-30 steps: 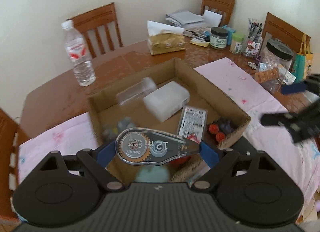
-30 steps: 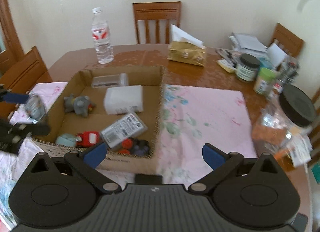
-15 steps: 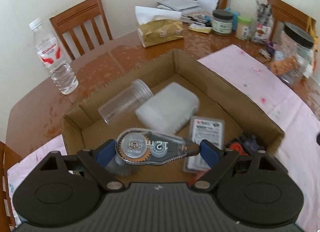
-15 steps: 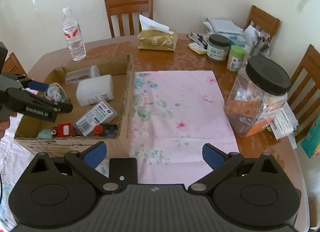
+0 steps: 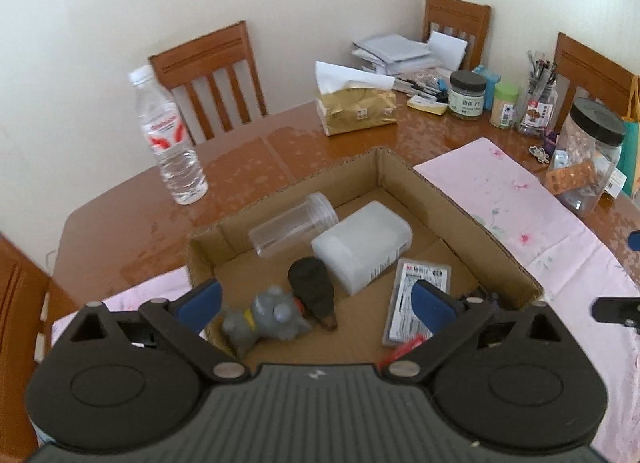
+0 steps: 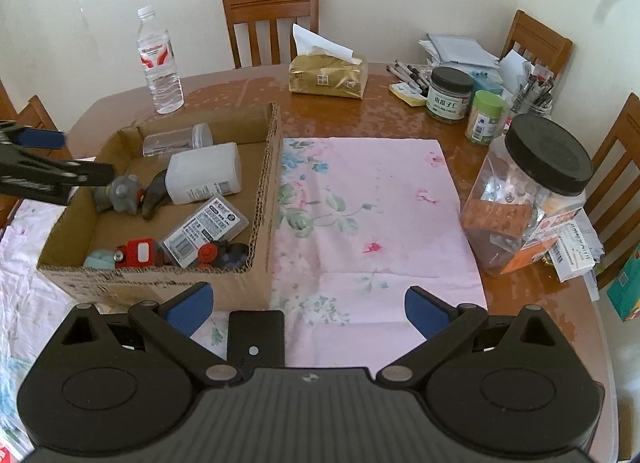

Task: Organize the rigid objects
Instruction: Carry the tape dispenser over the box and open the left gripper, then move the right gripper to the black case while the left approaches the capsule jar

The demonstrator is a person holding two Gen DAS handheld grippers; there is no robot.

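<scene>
Both hand-held grippers [image 5: 316, 303] [image 6: 307, 305] gape empty; red toy [image 5: 402, 347] half hidden behind left fingers [image 5: 430, 305]

A water bottle [image 6: 159, 63] stands upright on the wooden tabletop [image 6: 328, 119], near a gold tissue pack [image 6: 328, 77]. A pink floral cloth [image 6: 372, 223] lies flat, with a black-lidded plastic jar [image 6: 528, 191] just beside it. Wooden chairs [image 6: 270, 19] stand around.

Pink cloth [image 6: 376, 223] right of cardboard box [image 6: 262, 199]: bare, open passage. Box interior crowded (white container [image 5: 362, 247], clear jar [image 5: 292, 223], grey toy [image 5: 266, 317], dark tape dispenser [image 5: 314, 291]); bare floor near left wall. Black-lidded jar [image 6: 532, 191] blocks cloth's right edge
</scene>
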